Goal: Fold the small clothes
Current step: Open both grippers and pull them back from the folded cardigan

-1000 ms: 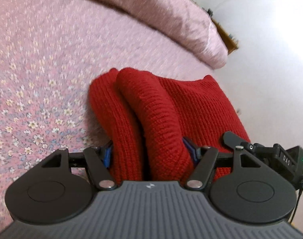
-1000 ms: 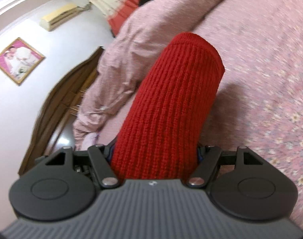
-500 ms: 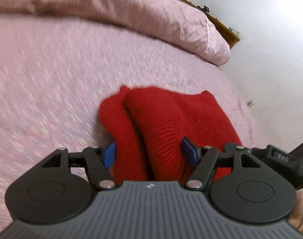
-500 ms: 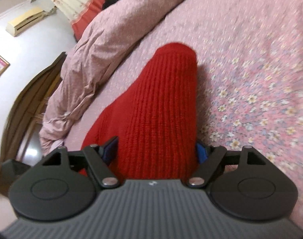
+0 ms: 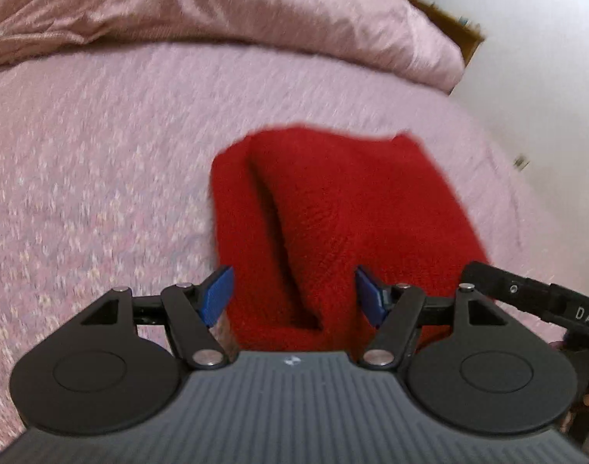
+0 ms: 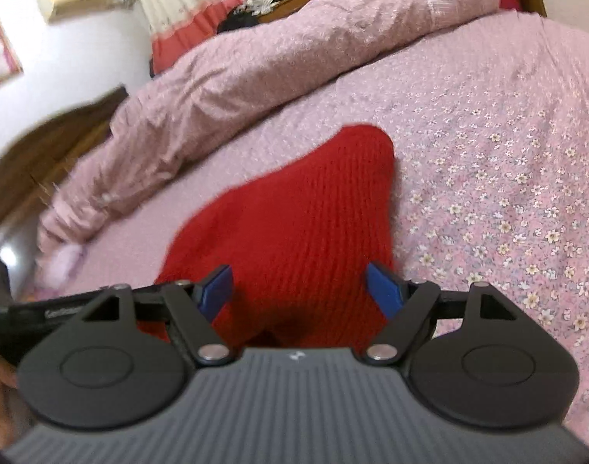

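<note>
Both grippers, left [image 5: 293,295] and right [image 6: 299,290], now gaping off the sweater [image 5: 333,208], backing away; fold probably done.

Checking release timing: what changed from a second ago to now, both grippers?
Both grippers drew back from the red knit garment. The right gripper let go: its blue pads, earlier tight against the knit, now stand clear. The left gripper now shows gaps beside its pads. The garment stayed folded on the floral bedspread.
</note>
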